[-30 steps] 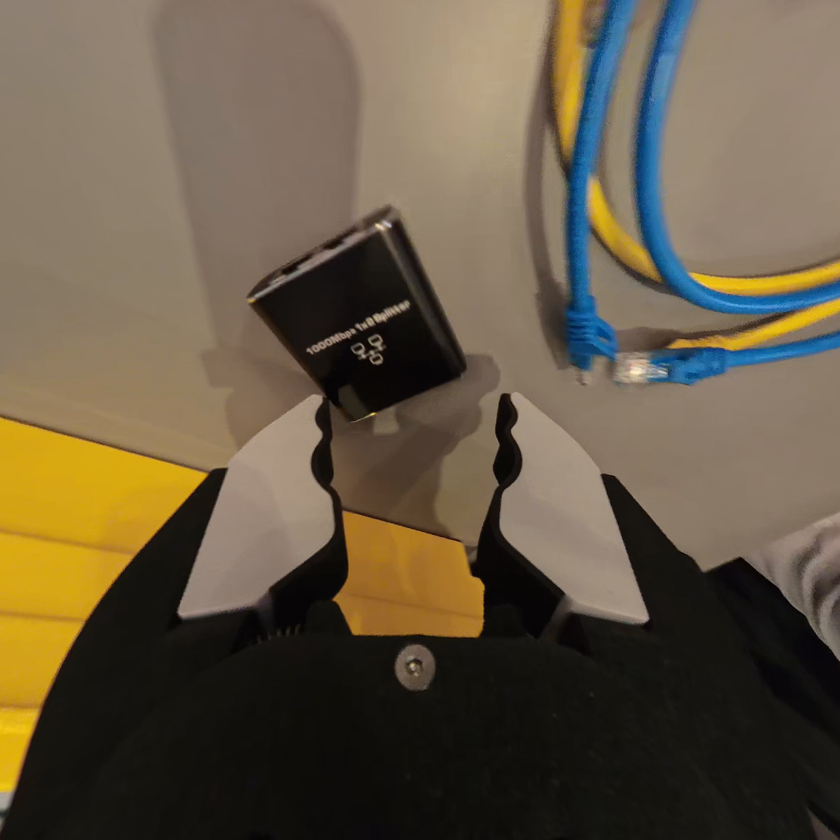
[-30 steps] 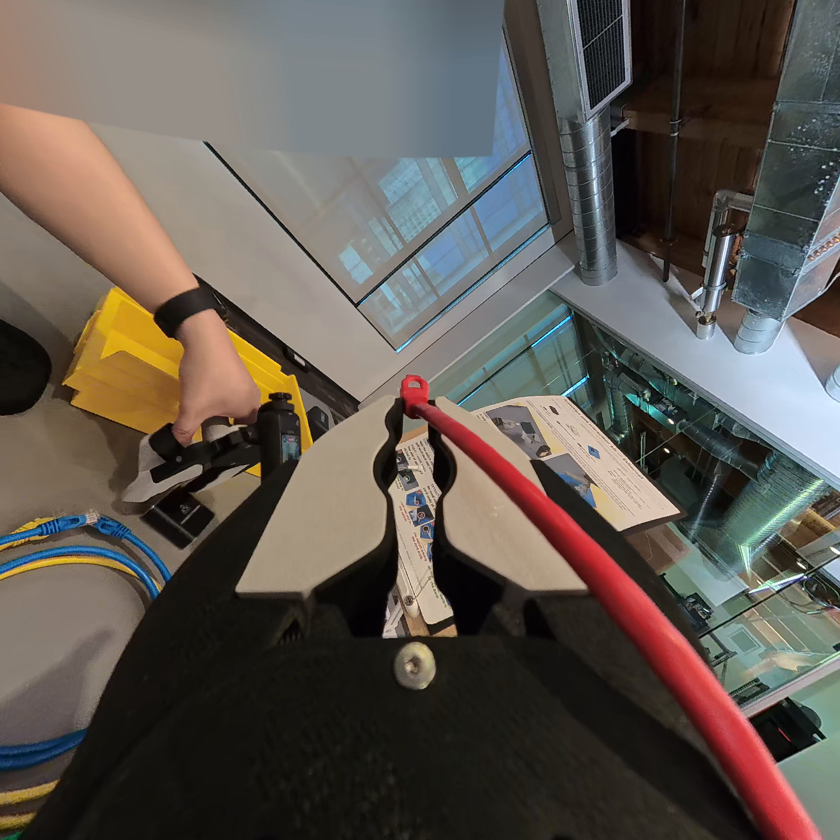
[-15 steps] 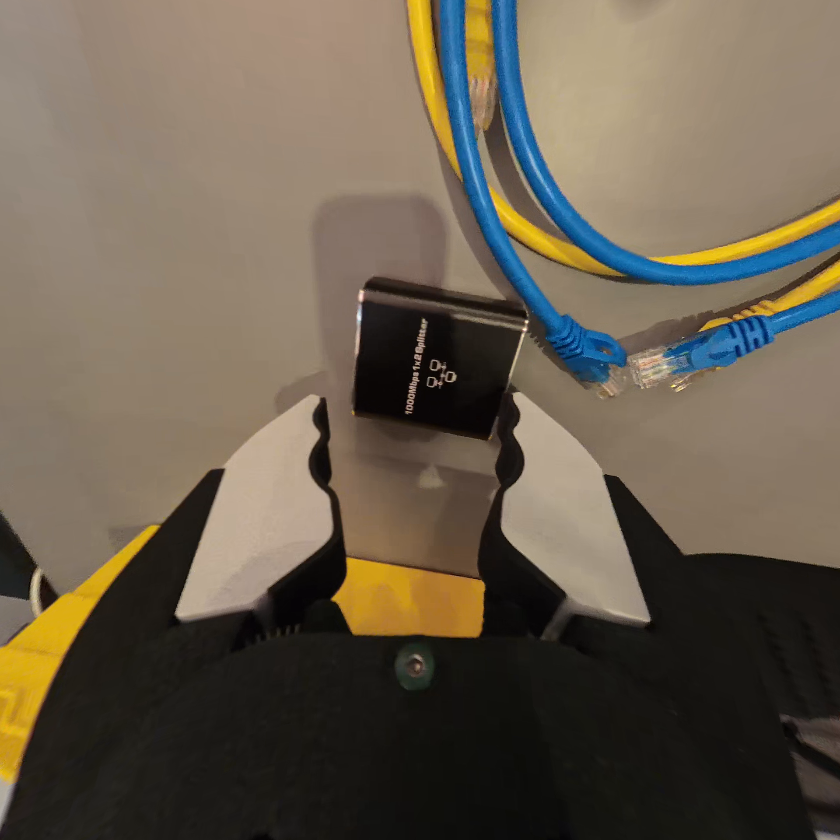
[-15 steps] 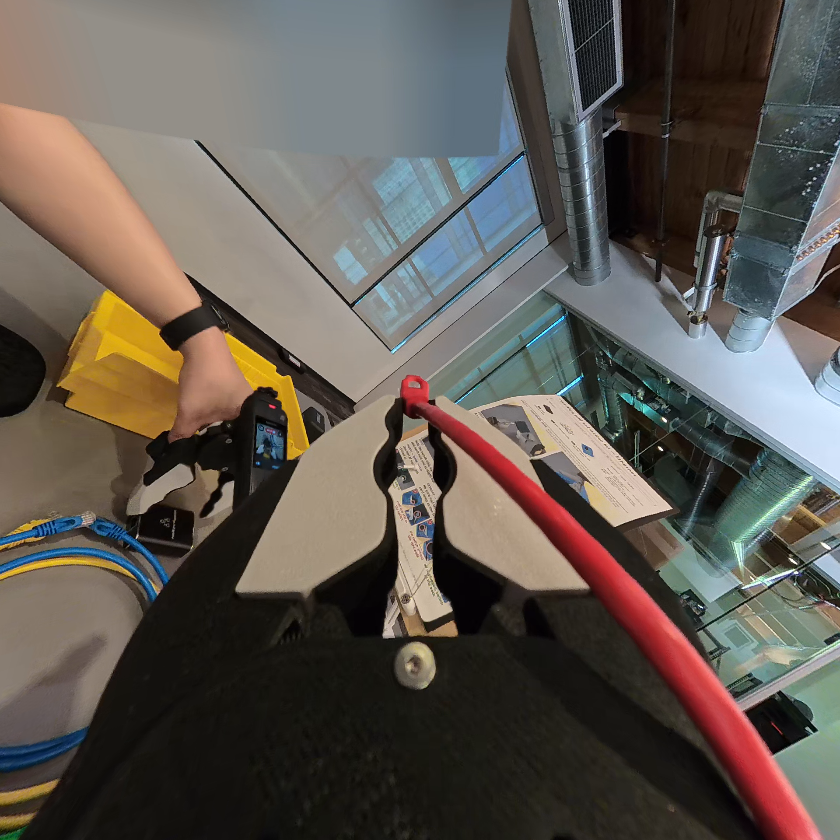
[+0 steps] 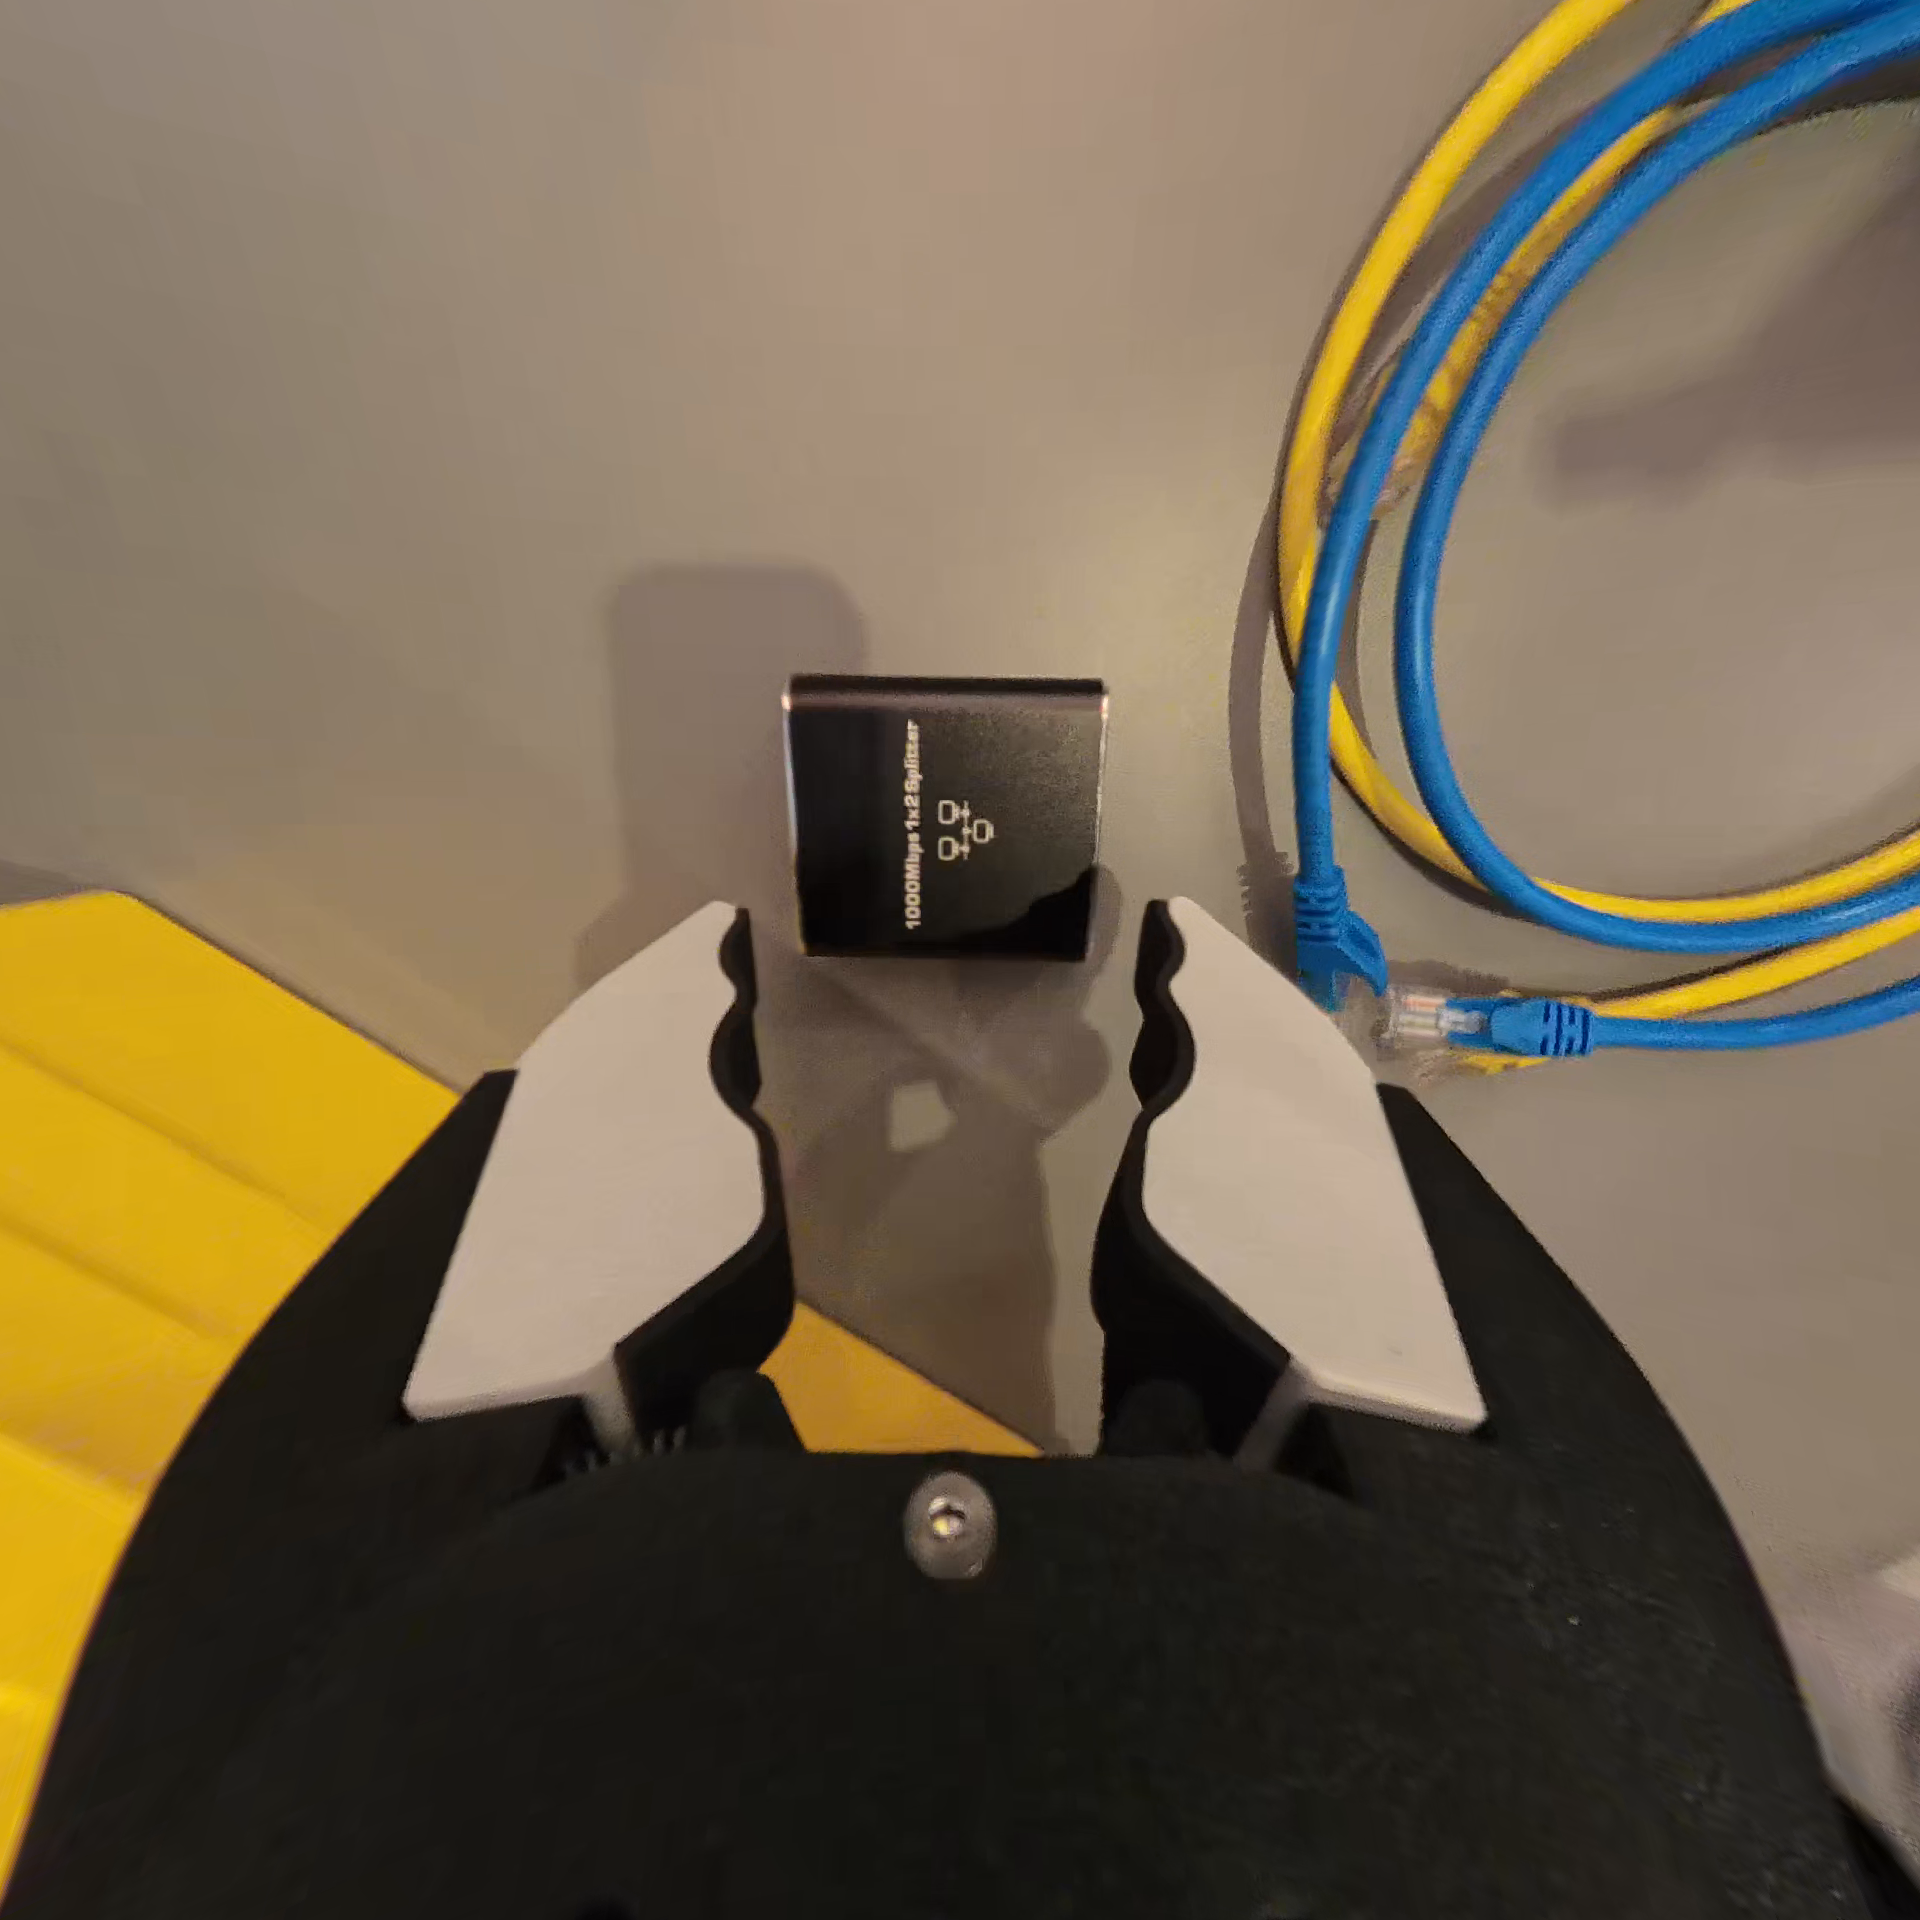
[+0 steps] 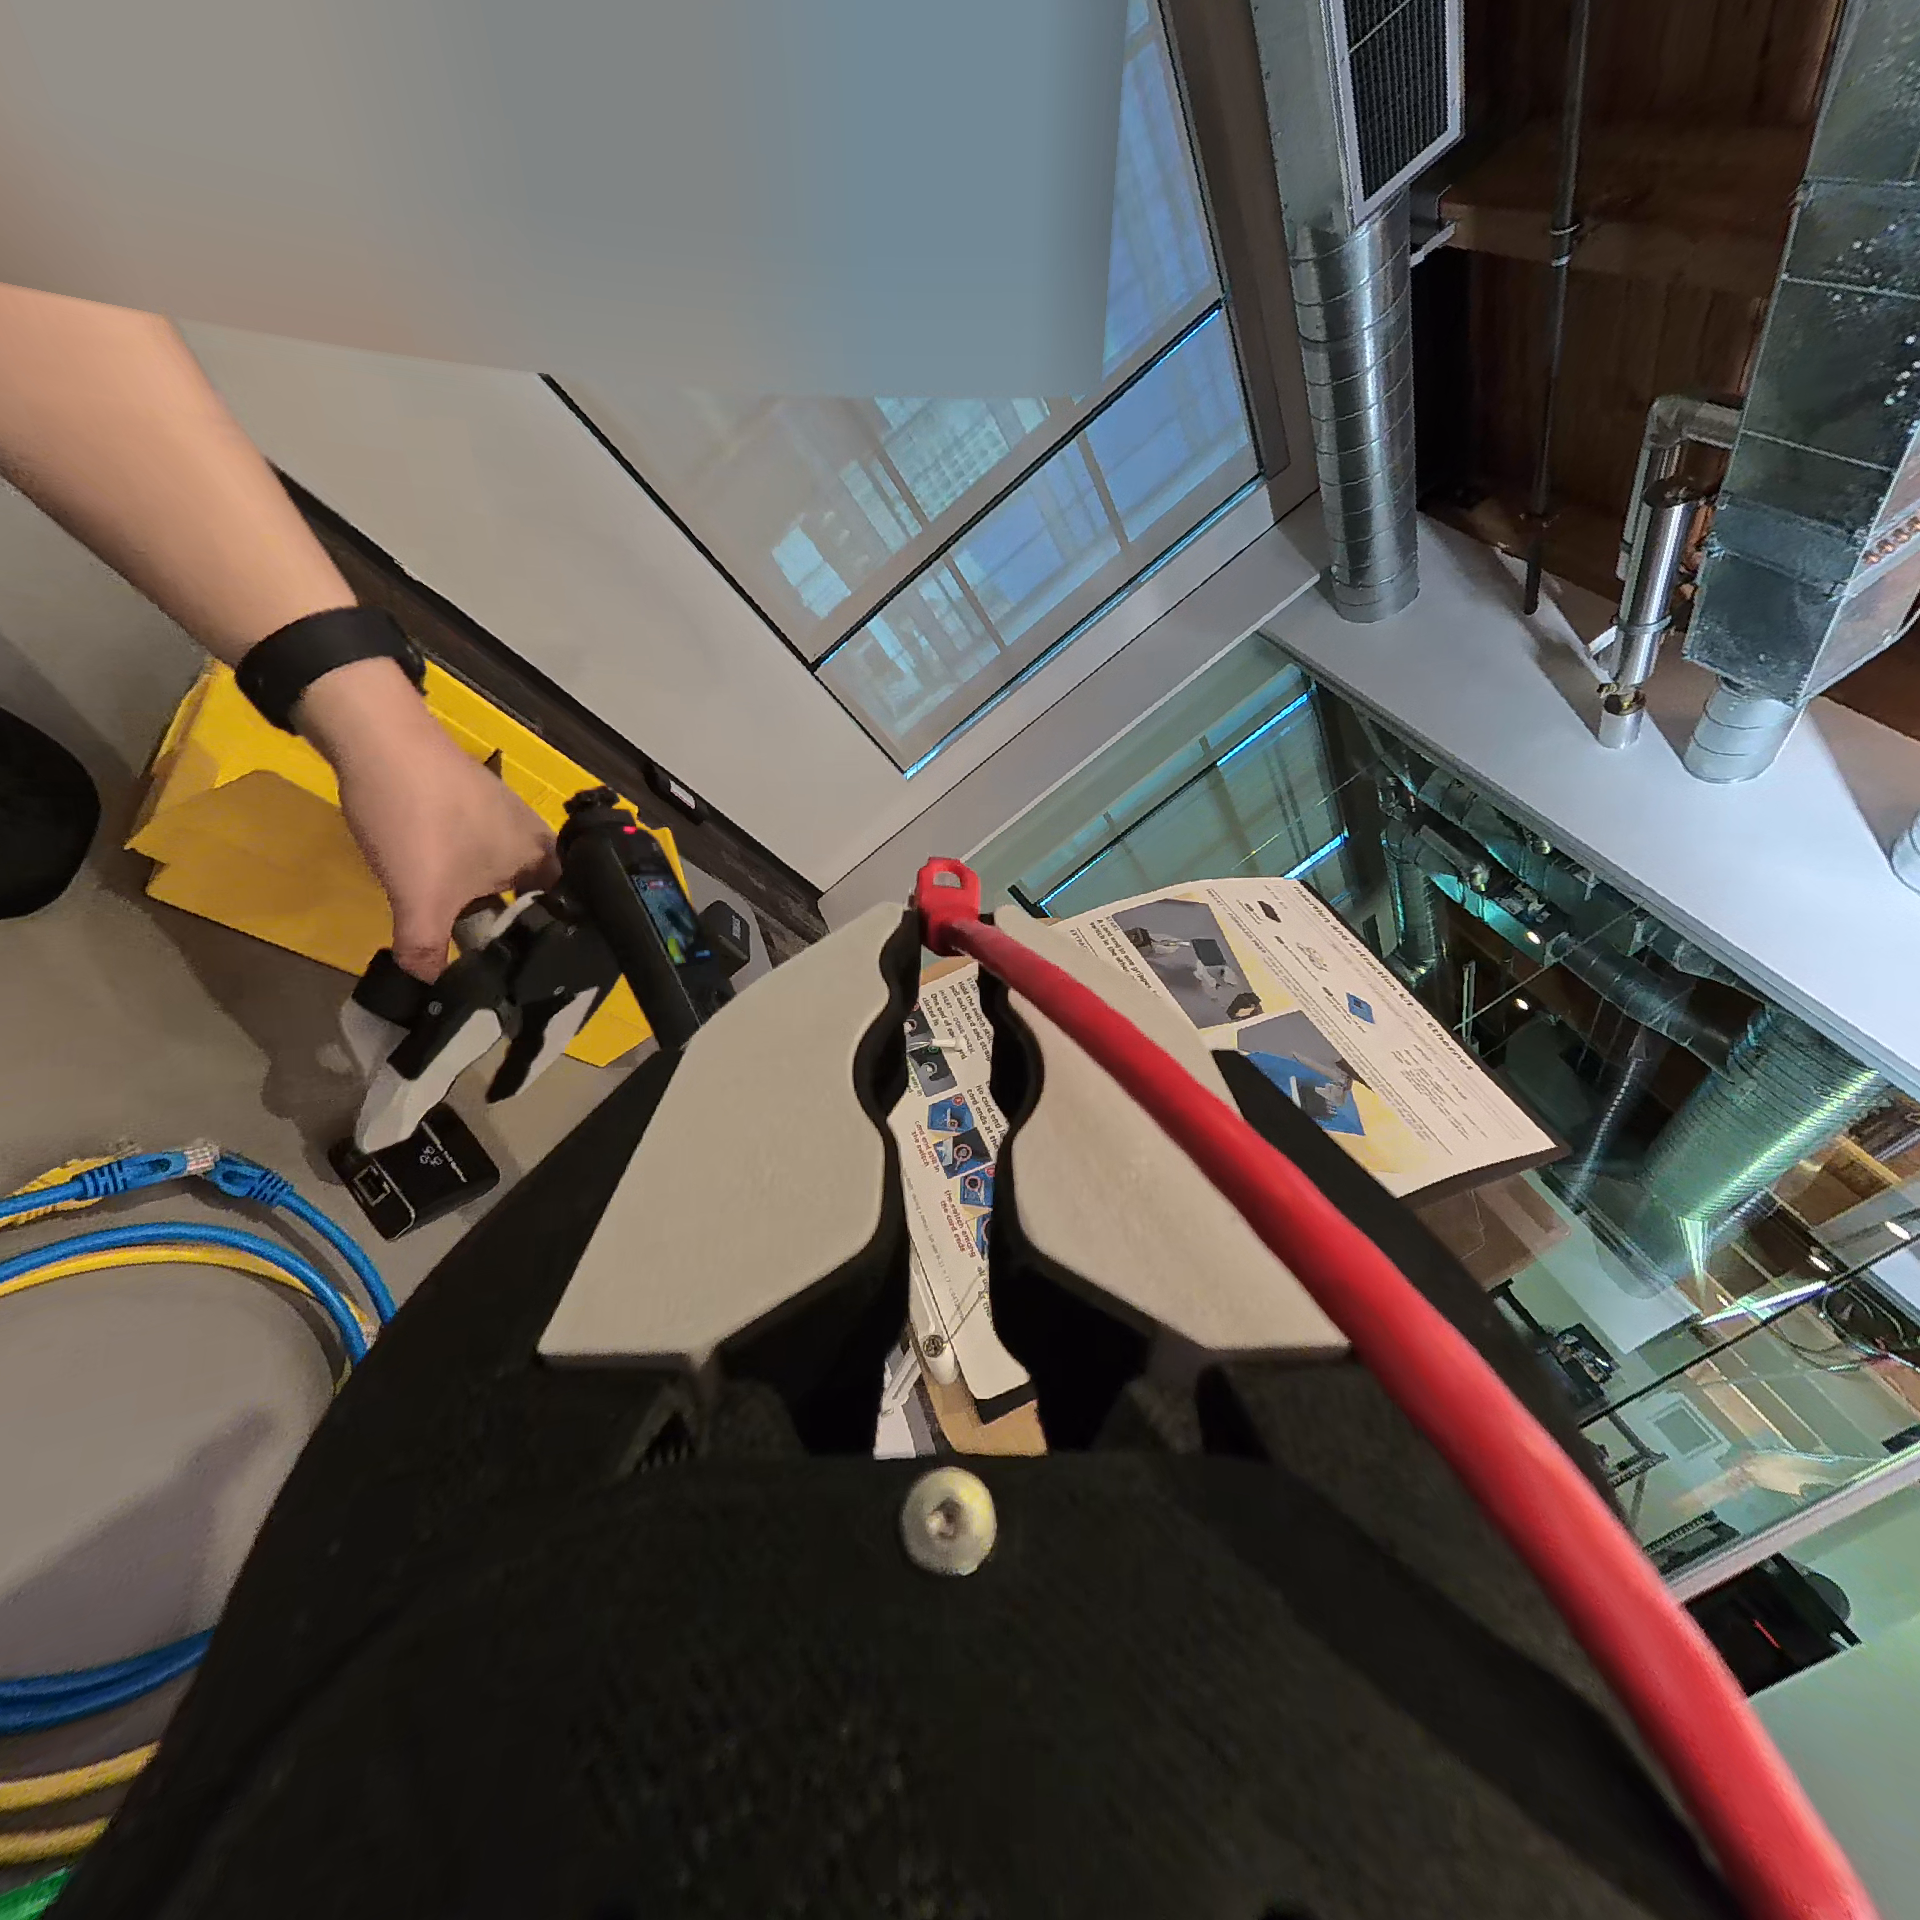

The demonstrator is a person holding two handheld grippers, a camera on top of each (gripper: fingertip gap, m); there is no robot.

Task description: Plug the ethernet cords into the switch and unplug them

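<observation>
fingers of the left gripper are spread wide, nothing gripped, with the near end of the black switch lying flat on the grey table between the two tips; a gap is seen on either side, so no pad is pressed against it. just to the right of the switch, two blue ethernet plugs are laid end to end on the table, their blue cords looped away together with a yellow cord. a yellow bin is seen at the table's left edge.

from the right wrist view, the right gripper is shown raised well above the table and pointed toward a window and metal ducting, its fingers nearly closed and pinched on the plug end of a red ethernet cord, which trails back over the right finger. the red plug's tip is seen poking out past the fingertips. a printed instruction sheet is propped beyond. far to the left, the left gripper is seen in a person's hand, tipped down over the switch, beside the blue and yellow cords.
</observation>
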